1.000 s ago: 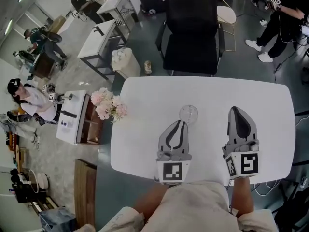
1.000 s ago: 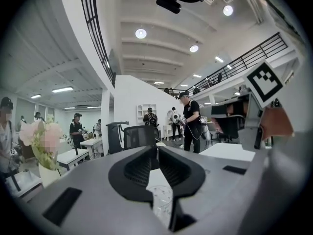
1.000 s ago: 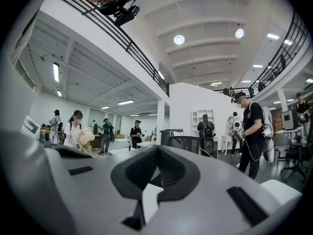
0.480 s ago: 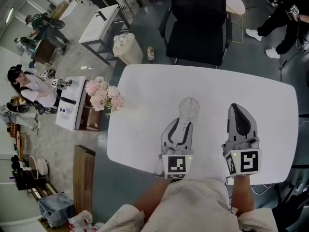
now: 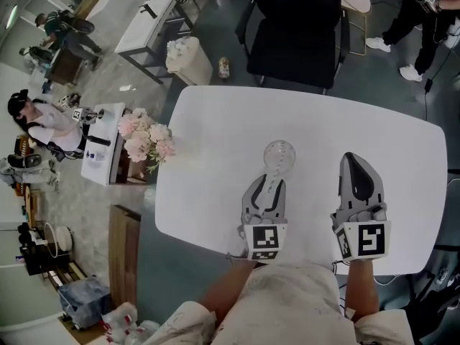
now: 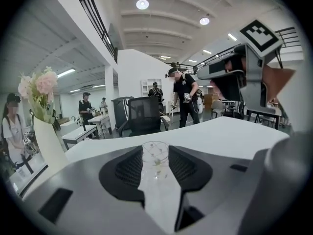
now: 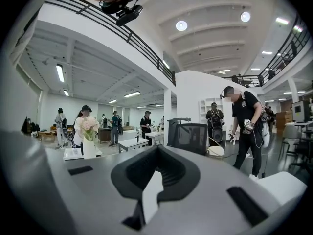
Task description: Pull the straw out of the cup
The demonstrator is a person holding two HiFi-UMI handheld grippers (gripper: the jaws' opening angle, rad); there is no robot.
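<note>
Clear cup (image 5: pixel 279 154) stands mid white table (image 5: pixel 215 121); straw too faint to make out. Left gripper (image 5: pixel 271 181) just short of it, jaws opening, nothing between them yet. Right gripper (image 5: pixel 351 161) closed, empty, well aside. Best, I judge: locate the straw, nip it above the rim, draw straight up.

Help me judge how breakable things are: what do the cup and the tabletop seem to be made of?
The cup is clear and colourless, and the white surface under it shows through. It could be glass or clear hard plastic; the look leaves that open. The table has a plain white top, smooth, with low sheen and no grain. It is probably laminate or painted board.
</note>
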